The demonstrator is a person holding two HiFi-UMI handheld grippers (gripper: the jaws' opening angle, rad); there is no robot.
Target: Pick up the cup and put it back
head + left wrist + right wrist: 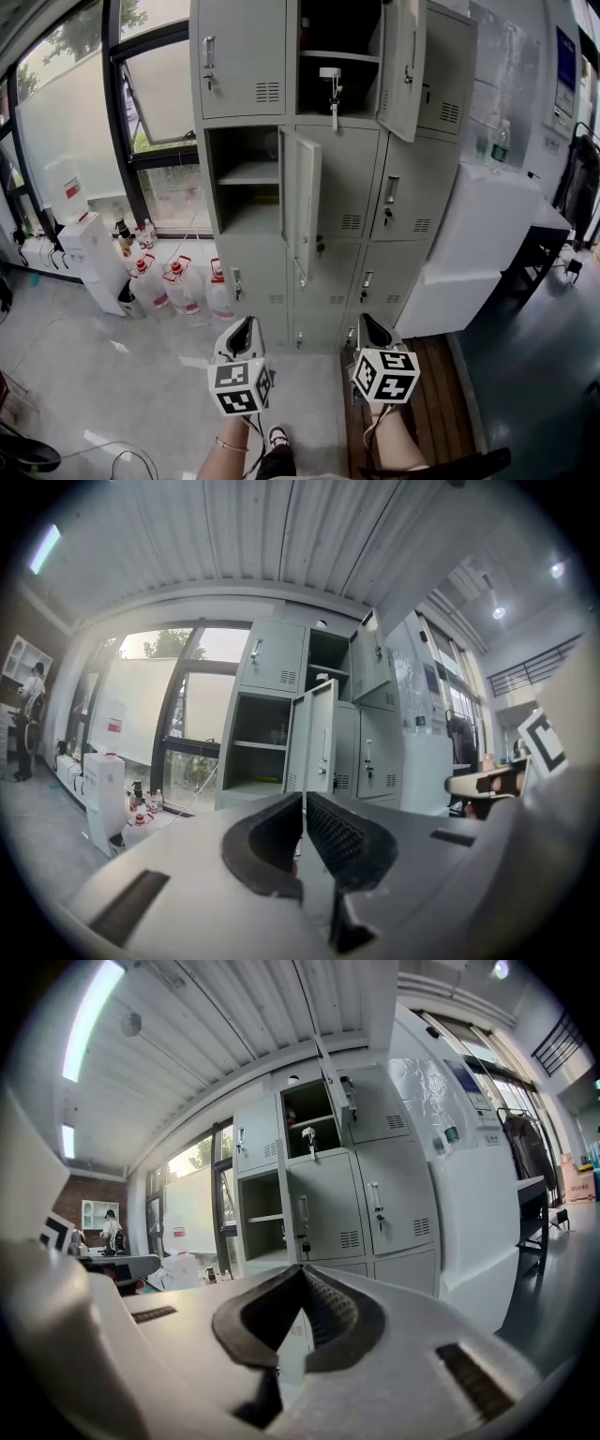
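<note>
A: Starting at the far left: a white dispenser (91,251) is standing by the window (159,84) with a clear jug (66,187) on top. Clear plastic bottles (178,286) with red caps are crowding the glossy grey floor (141,375) beside it.

B: And the left gripper (246,323)?

A: It's hanging low in front of the lockers (412,187), pointing at them. Its black ribbed pads (337,834) are pressing together with nothing between them.

B: Those lockers are looking like grey sheet metal: flat panels, slotted vents, small upright handles.

A: Right. The middle door (302,202) is standing open on a bare compartment, and the top door (403,66) is swinging wide too. That's where the cup (330,73) is sitting, at the front edge of the shelf in the open top compartment.

B: How's it looking?

A: Small, white and smooth, with a slim pale piece hanging below it past the shelf edge. It's too small for me to be calling the material.

B: So it's well apart from both grippers.

A: Yes, high above them. The right gripper (368,322) is hovering just right of the left one. It has the same black ridged pads, and its jaws are closed tip to tip, holding nothing.

B: Further right?

A: A big white boxy cabinet (487,225) is standing beside the lockers, and brown wooden boards (427,384) are running along the floor under the right gripper.
</note>
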